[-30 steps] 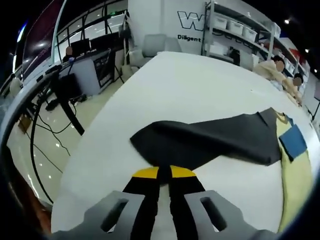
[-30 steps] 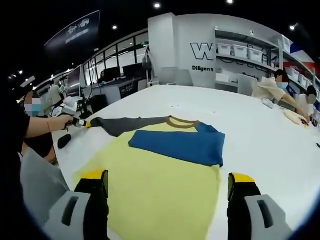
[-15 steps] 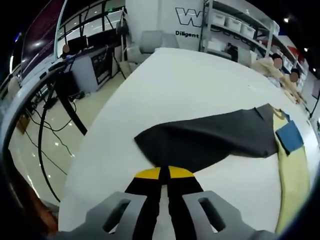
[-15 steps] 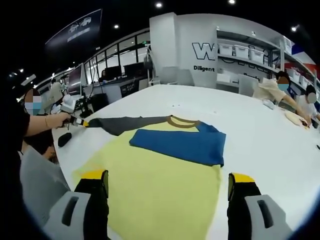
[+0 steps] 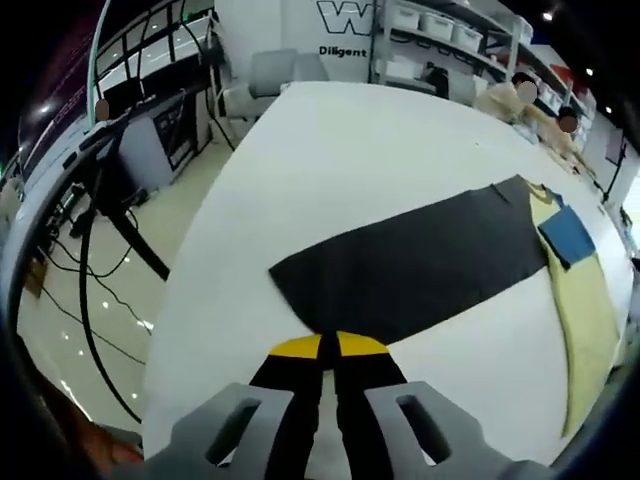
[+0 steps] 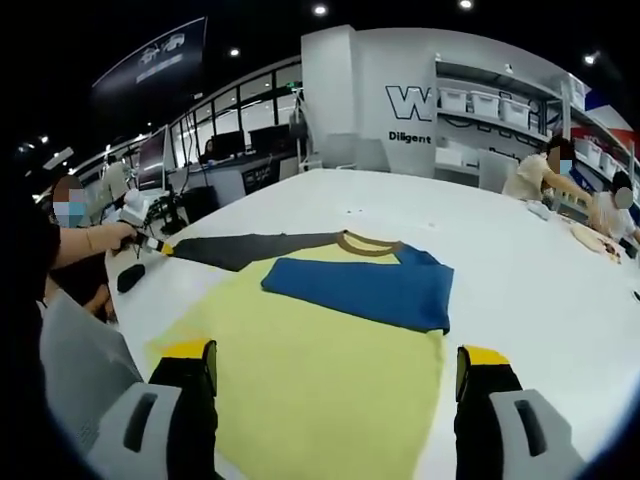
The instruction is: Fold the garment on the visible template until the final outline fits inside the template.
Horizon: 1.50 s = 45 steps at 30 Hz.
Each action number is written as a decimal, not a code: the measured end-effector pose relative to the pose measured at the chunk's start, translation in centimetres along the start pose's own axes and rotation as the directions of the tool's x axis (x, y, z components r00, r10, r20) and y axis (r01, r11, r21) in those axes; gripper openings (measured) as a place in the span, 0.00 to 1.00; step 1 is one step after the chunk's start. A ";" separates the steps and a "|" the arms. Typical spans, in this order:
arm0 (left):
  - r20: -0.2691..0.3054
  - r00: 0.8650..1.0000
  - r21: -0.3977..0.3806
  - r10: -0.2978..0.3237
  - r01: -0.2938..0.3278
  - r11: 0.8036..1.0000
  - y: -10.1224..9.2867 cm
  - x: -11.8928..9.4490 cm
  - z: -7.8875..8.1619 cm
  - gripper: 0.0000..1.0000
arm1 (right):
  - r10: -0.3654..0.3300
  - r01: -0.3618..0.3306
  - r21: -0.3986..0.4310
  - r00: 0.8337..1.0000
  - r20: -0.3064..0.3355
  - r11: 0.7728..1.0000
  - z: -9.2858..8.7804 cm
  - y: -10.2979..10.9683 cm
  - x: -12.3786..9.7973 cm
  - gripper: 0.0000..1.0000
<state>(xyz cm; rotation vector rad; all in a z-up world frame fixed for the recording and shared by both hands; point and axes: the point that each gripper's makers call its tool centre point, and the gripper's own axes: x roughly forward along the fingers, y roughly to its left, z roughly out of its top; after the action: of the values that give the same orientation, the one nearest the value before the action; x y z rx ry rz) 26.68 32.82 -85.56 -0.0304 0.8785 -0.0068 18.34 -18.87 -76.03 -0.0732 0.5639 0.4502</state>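
The garment (image 6: pixel 330 350), a yellow shirt with a brown collar, lies flat on the white surface (image 6: pixel 520 270) straight ahead of the right tool (image 6: pixel 335 375), whose jaws stand wide apart over its near hem; its blue sleeve (image 6: pixel 360 290) is folded across the chest. The dark grey sleeve (image 5: pixel 420 270) stretches out flat from the shirt to the left tool (image 5: pixel 320 345), whose yellow-tipped jaws are closed together on its cuff end

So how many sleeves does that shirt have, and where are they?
2. The dark grey sleeve is stretched out sideways on the white table, its cuff pinched by the left gripper. The blue sleeve lies folded across the yellow body.
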 end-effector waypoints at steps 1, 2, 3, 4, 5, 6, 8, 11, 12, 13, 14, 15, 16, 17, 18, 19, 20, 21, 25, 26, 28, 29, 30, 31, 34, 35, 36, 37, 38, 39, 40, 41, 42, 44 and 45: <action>-0.001 1.000 -0.001 -0.002 0.002 1.000 0.0 0.0 0.0 0.03 | 0.000 0.000 -0.001 1.000 0.001 1.000 0.0 0.0 0.0 0.99; -0.002 1.000 -0.003 -0.002 0.002 1.000 0.0 0.0 0.0 0.04 | 0.001 -0.001 -0.002 1.000 0.000 1.000 0.0 0.0 0.0 0.99; -0.006 1.000 -0.015 -0.003 0.002 1.000 0.1 0.1 0.0 0.04 | 0.002 -0.002 -0.003 1.000 -0.001 1.000 0.0 0.0 0.0 0.99; -0.006 1.000 -0.018 -0.002 0.002 1.000 0.1 0.1 0.0 0.04 | 0.002 -0.002 -0.002 1.000 -0.001 1.000 0.0 0.0 0.0 0.99; -0.007 1.000 -0.021 0.001 -0.001 1.000 0.2 0.1 0.0 0.05 | 0.004 -0.004 -0.003 1.000 -0.002 1.000 -0.1 0.0 -0.1 0.99; -0.008 1.000 -0.046 0.016 -0.017 0.999 0.4 0.1 0.0 0.06 | 0.005 -0.005 -0.005 1.000 -0.003 1.000 -0.1 -0.1 -0.1 0.99; -0.009 0.999 -0.068 0.033 -0.033 0.997 0.7 0.0 0.0 0.13 | 0.006 -0.006 -0.007 1.000 -0.007 1.000 -0.2 0.0 -0.1 0.99; -0.016 0.999 -0.079 0.050 -0.051 0.996 0.8 -0.5 -0.3 0.27 | 0.010 -0.011 -0.012 1.000 -0.012 1.000 -0.3 0.1 -0.2 0.99; -0.016 0.999 -0.080 0.049 -0.050 0.996 0.8 -0.6 -0.3 0.29 | 0.011 -0.011 -0.012 1.000 -0.013 1.000 -0.3 0.1 -0.3 0.99; -0.016 0.999 -0.092 0.043 -0.044 0.995 0.6 -0.9 -0.5 0.30 | 0.011 -0.011 -0.013 1.000 -0.014 1.000 -0.3 0.2 -0.3 0.99; -0.015 0.999 -0.097 0.039 -0.041 0.994 0.6 -1.0 -0.5 0.30 | 0.010 -0.011 -0.013 1.000 -0.013 1.000 -0.3 0.2 -0.3 0.99; -0.012 0.999 -0.102 0.035 -0.036 0.994 0.5 -1.1 -0.6 0.28 | 0.012 -0.012 -0.013 1.000 -0.015 1.000 -0.4 0.2 -0.3 0.99; -0.014 0.999 -0.103 0.034 -0.035 0.994 0.5 -1.0 -0.7 0.27 | 0.013 -0.013 -0.013 1.000 -0.016 1.000 -0.4 0.2 -0.3 0.99; -0.018 0.999 -0.109 0.037 -0.038 0.993 0.5 -1.1 -0.8 0.26 | 0.013 -0.013 -0.014 1.000 -0.017 1.000 -0.4 0.2 -0.3 0.99; -0.007 0.999 -0.103 0.039 -0.039 0.994 0.6 -1.1 -0.7 0.25 | 0.012 -0.012 -0.015 1.000 -0.017 1.000 -0.4 0.3 -0.3 0.99; -0.007 0.999 -0.105 0.038 -0.039 0.994 0.6 -1.0 -0.7 0.24 | 0.012 -0.012 -0.015 1.000 -0.018 1.000 -0.4 0.3 -0.3 0.99; -0.005 0.999 -0.104 0.039 -0.039 0.994 0.7 -1.0 -0.7 0.24 | 0.011 -0.012 -0.014 1.000 -0.017 1.000 -0.4 0.3 -0.3 0.99; -0.004 0.999 -0.109 0.038 -0.039 0.993 0.8 -0.9 -0.6 0.22 | 0.010 -0.010 -0.011 1.000 -0.016 1.000 -0.4 0.3 -0.3 0.99; -0.005 0.999 -0.103 0.033 -0.033 0.994 0.5 -0.7 -0.7 0.11 | 0.005 -0.006 -0.009 1.000 -0.017 1.000 -0.5 0.3 -0.4 0.99; -0.005 1.000 -0.102 0.031 -0.032 0.994 0.5 -0.7 -0.7 0.09 | 0.005 -0.005 -0.009 1.000 -0.016 1.000 -0.5 0.3 -0.4 0.99; -0.001 0.999 -0.093 0.034 -0.034 0.995 0.5 -0.5 -0.9 0.07 | 0.004 -0.004 -0.010 1.000 -0.018 1.000 -0.5 0.3 -0.4 0.99; -0.003 0.999 -0.094 0.034 -0.034 0.995 0.4 -0.5 -0.9 0.06 | 0.004 -0.004 -0.009 1.000 -0.020 1.000 -0.6 0.3 -0.4 0.99; -0.003 0.999 -0.093 0.032 -0.032 0.995 0.5 -0.4 -0.9 0.03 | 0.005 -0.005 -0.009 1.000 -0.020 1.000 -0.6 0.3 -0.4 0.99; -0.003 1.000 -0.096 0.028 -0.029 0.995 0.4 -0.4 -0.8 0.03 | 0.005 -0.006 -0.009 1.000 -0.019 1.000 -0.6 0.3 -0.4 0.99; 0.001 1.000 -0.096 0.026 -0.025 0.995 0.3 -0.5 -0.5 0.03 | 0.005 -0.006 -0.008 1.000 -0.018 1.000 -0.6 0.4 -0.5 0.99; 0.003 1.000 -0.088 0.026 -0.026 0.996 0.3 -0.6 -0.3 0.03 | 0.005 -0.005 -0.008 1.000 -0.018 1.000 -0.6 0.3 -0.5 0.99; 0.009 1.000 -0.078 0.023 -0.023 0.997 0.1 -0.7 0.0 0.03 | 0.005 -0.005 -0.007 1.000 -0.018 1.000 -0.6 0.3 -0.5 0.99; 0.015 1.000 -0.069 0.021 -0.019 0.997 0.0 -0.9 0.3 0.03 | 0.005 -0.005 -0.006 1.000 -0.018 1.000 -0.6 0.3 -0.5 0.99; 0.041 0.999 -0.055 0.004 -0.001 0.998 -0.7 -1.4 1.4 0.03 | 0.005 -0.005 -0.005 1.000 -0.024 1.000 -0.8 0.3 -0.5 0.99; 0.047 0.999 -0.051 -0.008 0.010 0.999 -1.2 -1.6 2.0 0.03 | 0.006 -0.006 -0.008 1.000 -0.028 1.000 -0.8 0.3 -0.4 0.99; 0.056 0.998 -0.037 -0.018 0.021 0.999 -1.7 -1.8 2.7 0.03 | 0.007 -0.008 -0.009 1.000 -0.028 1.000 -0.8 0.4 -0.4 0.99; 0.059 0.998 -0.026 -0.024 0.026 0.999 -1.9 -1.9 3.1 0.03 | 0.009 -0.010 -0.010 1.000 -0.029 1.000 -0.8 0.4 -0.4 0.99; 0.066 0.997 -0.010 -0.032 0.032 0.999 -2.4 -2.2 3.7 0.03 | 0.012 -0.012 -0.011 1.000 -0.028 1.000 -0.7 0.5 -0.3 0.99; 0.076 0.996 0.013 -0.043 0.042 0.999 -3.1 -2.4 4.7 0.03 | 0.015 -0.015 -0.013 0.999 -0.028 1.000 -0.7 0.5 -0.3 0.99; 0.088 0.995 0.028 -0.054 0.052 0.998 -3.5 -2.5 5.4 0.03 | 0.016 -0.017 -0.015 0.999 -0.028 1.000 -0.7 0.6 -0.3 0.99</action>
<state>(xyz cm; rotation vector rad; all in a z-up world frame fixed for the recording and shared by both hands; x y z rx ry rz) 29.26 29.48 -80.07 -0.0302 0.7888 -0.0659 17.57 -18.60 -76.41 -0.0894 0.5893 0.4700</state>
